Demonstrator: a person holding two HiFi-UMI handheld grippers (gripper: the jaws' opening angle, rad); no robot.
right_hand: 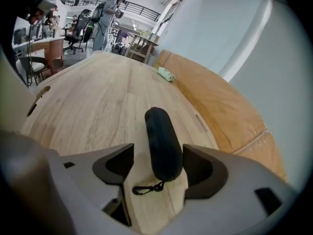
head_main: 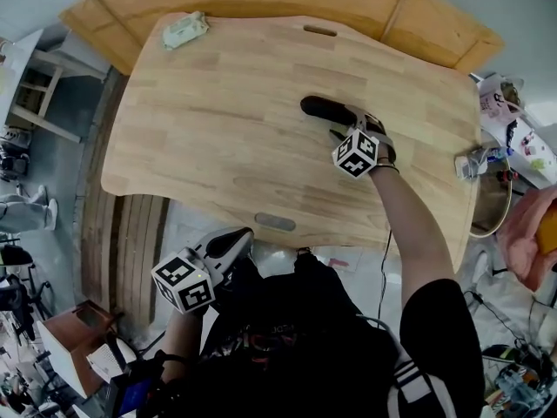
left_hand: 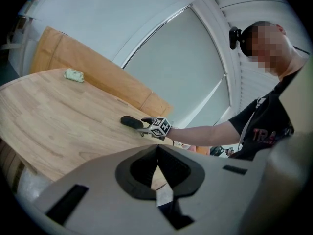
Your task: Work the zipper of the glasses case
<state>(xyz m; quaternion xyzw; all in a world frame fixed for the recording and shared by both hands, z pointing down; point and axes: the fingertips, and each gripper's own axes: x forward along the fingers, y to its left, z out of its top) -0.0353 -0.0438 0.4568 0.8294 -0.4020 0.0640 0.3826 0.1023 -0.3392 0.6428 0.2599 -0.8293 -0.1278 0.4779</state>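
A long black glasses case [right_hand: 163, 141] lies flat on the wooden table [head_main: 218, 138], its near end carrying a small black clip [right_hand: 146, 187]. The case also shows in the head view [head_main: 325, 109] and the left gripper view [left_hand: 130, 122]. My right gripper [right_hand: 157, 168] stands open right over the case's near end, its pads apart from the case on both sides. My left gripper [left_hand: 157, 168] is shut with nothing in it; it hangs off the table's near edge, in the head view [head_main: 233, 243] at the lower left.
A pale green packet [head_main: 184, 30] lies at the table's far left corner. A second wooden board [head_main: 418, 24] lies under the table's far side. Oval slots [head_main: 275, 223] are cut into the tabletop. Clutter [head_main: 487, 159] sits at the right edge.
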